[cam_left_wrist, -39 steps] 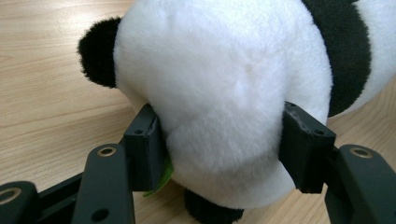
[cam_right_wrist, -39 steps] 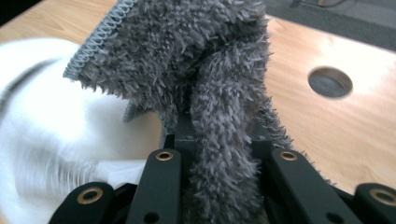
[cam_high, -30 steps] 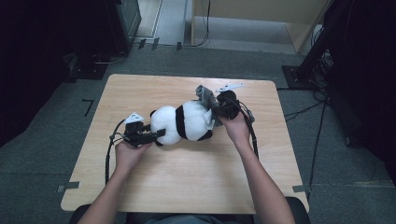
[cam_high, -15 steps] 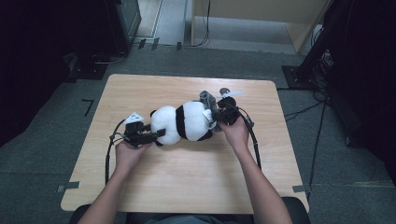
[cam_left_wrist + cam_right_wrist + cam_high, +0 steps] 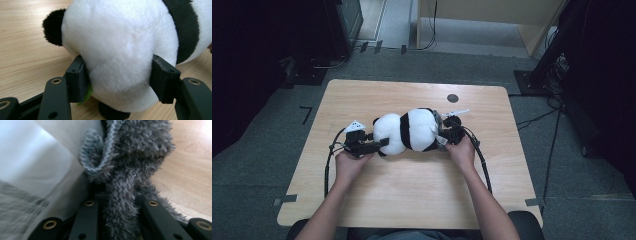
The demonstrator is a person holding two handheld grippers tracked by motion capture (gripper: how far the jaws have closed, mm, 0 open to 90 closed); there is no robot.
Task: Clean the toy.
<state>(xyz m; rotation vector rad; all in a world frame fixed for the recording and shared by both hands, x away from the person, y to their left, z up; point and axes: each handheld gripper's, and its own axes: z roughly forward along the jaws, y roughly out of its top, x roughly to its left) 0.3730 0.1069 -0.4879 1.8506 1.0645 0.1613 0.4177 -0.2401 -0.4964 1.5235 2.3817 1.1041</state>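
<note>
**Panda toy gripped at one end, grey cloth at the other**

A plush panda (image 5: 408,131) is seen lying on its side near the middle of the wooden surface (image 5: 412,195). Its white head end is squeezed between the pads of the left tongs (image 5: 120,80), which are closed on it, and a small green leaf is seen at one pad. At the other end of the toy, a fluffy grey cloth (image 5: 130,170) is pinched firmly by the right tongs (image 5: 120,202). The cloth is held just beside the panda's body.
</note>
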